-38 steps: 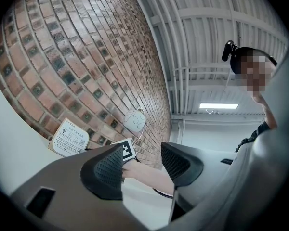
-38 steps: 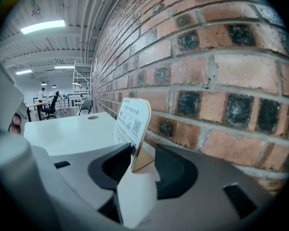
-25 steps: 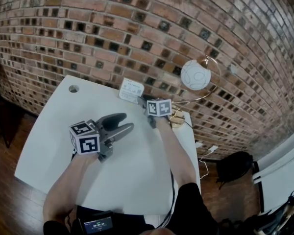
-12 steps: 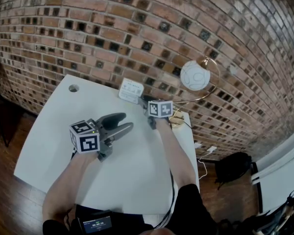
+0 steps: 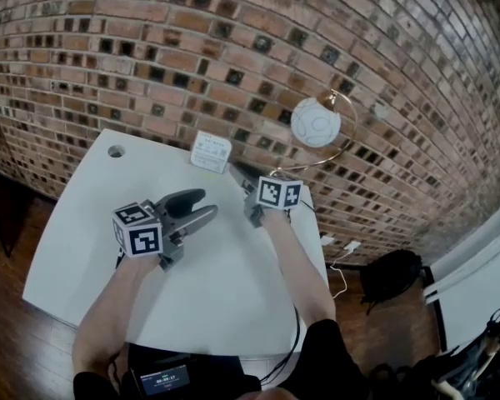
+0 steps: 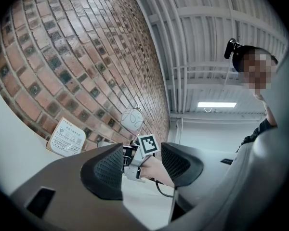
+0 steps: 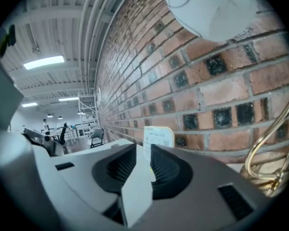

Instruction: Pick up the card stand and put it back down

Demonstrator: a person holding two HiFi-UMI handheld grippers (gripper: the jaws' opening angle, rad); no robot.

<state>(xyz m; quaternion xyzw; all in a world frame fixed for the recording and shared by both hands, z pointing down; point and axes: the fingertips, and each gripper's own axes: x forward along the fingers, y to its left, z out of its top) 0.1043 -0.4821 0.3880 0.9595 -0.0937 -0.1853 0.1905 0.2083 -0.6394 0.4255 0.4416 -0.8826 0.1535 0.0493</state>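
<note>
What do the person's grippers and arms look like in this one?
The left gripper and right gripper are grey, with black ribbed pads and a white cube of black square markers. The right one's jaws are closing, nothing clearly between them. Forearms bare; black top; black cable by the right arm.

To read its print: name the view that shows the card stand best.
Left gripper view: the card stand shows its printed face largest, nothing in front. Head view shows it small by the wall; right gripper view hides its lower part.
</note>
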